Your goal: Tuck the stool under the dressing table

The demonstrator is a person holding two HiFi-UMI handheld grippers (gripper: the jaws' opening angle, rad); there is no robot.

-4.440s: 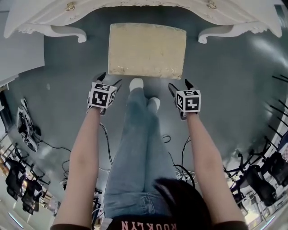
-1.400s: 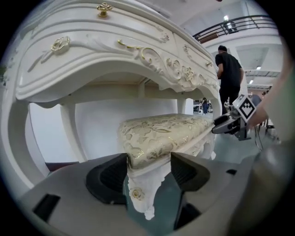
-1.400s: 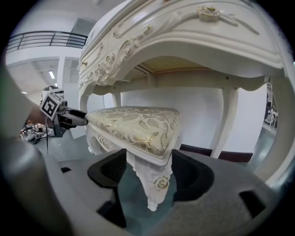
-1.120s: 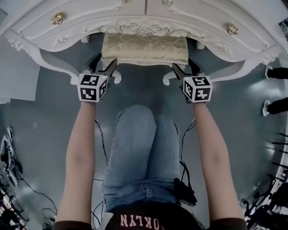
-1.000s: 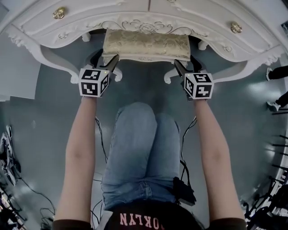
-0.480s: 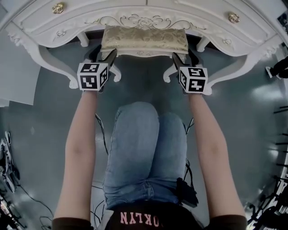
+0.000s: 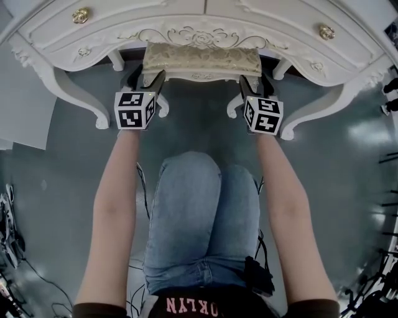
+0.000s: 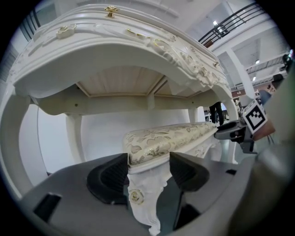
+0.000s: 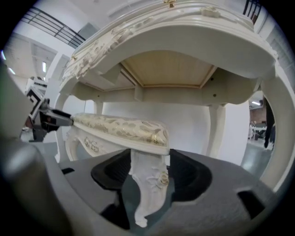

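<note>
Has pushed the stool [image 7: 202, 59] off open floor, now mostly under the dressing table [image 7: 186, 18]. Clamps its two front legs in left gripper [image 7: 149, 74] and right gripper [image 7: 253, 81], having just been closing the right jaws round one. Counts one stool, one table, two grippers.

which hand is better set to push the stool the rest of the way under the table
Left, marginally: the left gripper grips the stool by one front leg; on the right gripper the jaws have just been closing onto the other.

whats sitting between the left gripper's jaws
The stool's carved front leg, under the seat corner, stands between them, seen in the left gripper view.
</note>
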